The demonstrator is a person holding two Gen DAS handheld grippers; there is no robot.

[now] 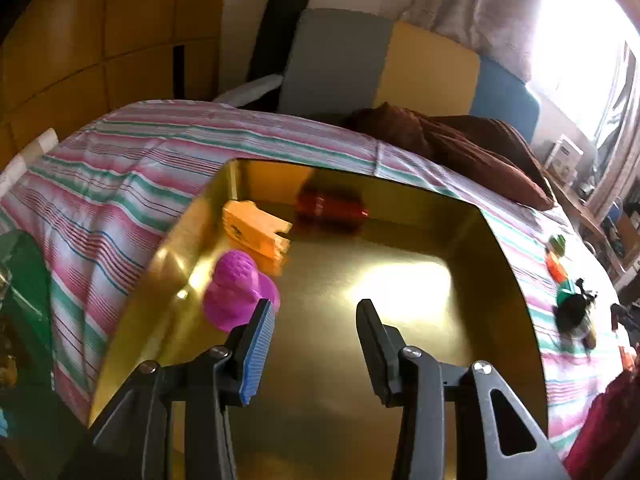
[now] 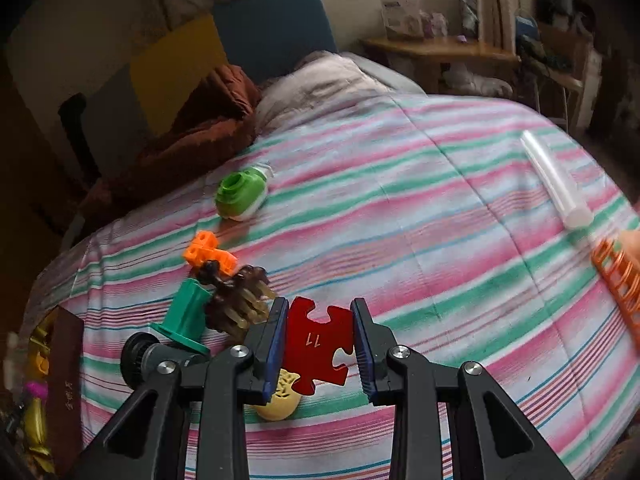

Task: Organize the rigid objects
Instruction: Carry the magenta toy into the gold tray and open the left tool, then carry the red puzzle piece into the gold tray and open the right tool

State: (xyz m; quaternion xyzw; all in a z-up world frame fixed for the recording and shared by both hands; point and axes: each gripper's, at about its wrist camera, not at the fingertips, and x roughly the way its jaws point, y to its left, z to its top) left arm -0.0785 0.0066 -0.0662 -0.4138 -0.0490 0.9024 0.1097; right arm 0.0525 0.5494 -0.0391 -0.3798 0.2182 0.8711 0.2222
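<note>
A red puzzle piece is pinched between the pads of the right gripper, held flat-side up over the striped bed; whether it is lifted clear of the cover cannot be told. The left gripper hangs spread and empty over the gold tray, where a pink toy, an orange block and a blurred red thing are already gathered at the far left corner.

The coming move is judged to turn on one relation — the tray lies to the left of the right gripper, only its dark outer wall and a few contents showing at the left edge of the right wrist view. The piece would have to be carried that way across the loose pile just beside the gripper: a green stand, a brown comb-like toy, an orange cube piece and a yellow oval partly under the left finger. A green-and-white cap lies farther off, a white tube and an orange grid well apart to the right.

The right gripper is the nearer to all of these — the open floor of the tray under the left gripper is the likely drop place
</note>
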